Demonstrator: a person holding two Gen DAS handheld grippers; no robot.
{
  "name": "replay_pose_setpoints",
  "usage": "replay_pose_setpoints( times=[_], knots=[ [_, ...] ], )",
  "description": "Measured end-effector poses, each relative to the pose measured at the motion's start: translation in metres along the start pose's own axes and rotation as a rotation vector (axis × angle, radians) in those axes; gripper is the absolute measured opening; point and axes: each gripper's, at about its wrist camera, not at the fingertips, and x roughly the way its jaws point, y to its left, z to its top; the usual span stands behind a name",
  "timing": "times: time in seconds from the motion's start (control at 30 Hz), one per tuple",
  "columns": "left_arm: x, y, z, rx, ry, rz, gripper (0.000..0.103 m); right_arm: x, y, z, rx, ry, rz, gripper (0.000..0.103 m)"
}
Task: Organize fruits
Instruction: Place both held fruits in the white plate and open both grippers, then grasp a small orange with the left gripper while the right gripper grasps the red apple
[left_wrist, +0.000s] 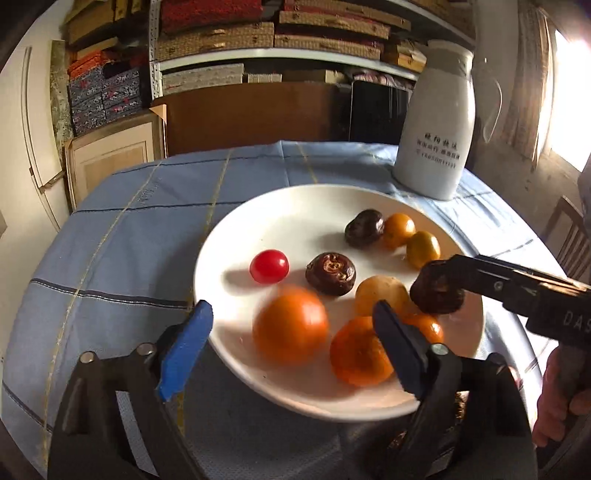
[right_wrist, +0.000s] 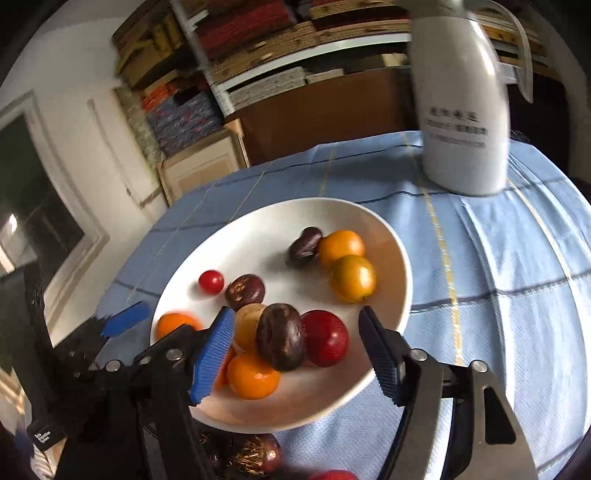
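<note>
Fruit drop-off underway: right tongs (right_wrist: 297, 345) spread wide over a dark chestnut (right_wrist: 280, 336) on the plate (right_wrist: 369, 221), left tongs (left_wrist: 291, 339) wide & empty; next, prob. back off w/o knocking the pile.

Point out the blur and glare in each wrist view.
Left wrist view: the nearest orange is motion-smeared, and the window at right is blown out to white. Right wrist view: the white jug is smeared, its printed text unreadable; both views bend the scene, fisheye-style.
</note>
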Motion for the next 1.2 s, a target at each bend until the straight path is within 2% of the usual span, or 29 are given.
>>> replay_pose_setpoints(
  times=[0.27, 0.47, 0.6, 0.8, 1.0, 1.2],
  knots=[
    [-0.030, -0.016, -0.019, 0.060, -0.024, 0.001, 0.089, -0.032, -0.002, -0.014, 0.000, -0.034, 0.026, 0.071],
    [-0.056, -0.031, -0.046, 0.095, -0.037, -0.006, 0.093, -0.044, -0.005, -0.046, -0.050, 0.001, -0.019, 0.071],
    [-0.071, -0.037, -0.065, 0.114, -0.040, 0.001, 0.095, -0.060, -0.006, -0.062, -0.052, -0.010, -0.029, 0.071],
    [-0.087, -0.054, -0.090, 0.174, -0.034, -0.032, 0.095, -0.072, -0.020, -0.079, -0.013, 0.003, -0.040, 0.071],
    [-0.102, -0.077, -0.104, 0.270, -0.065, -0.080, 0.095, -0.072, -0.028, -0.093, 0.021, 0.050, -0.018, 0.071],
    [-0.095, -0.089, -0.108, 0.310, -0.018, -0.126, 0.095, -0.065, -0.025, -0.097, 0.011, 0.078, -0.010, 0.071]
  ],
)
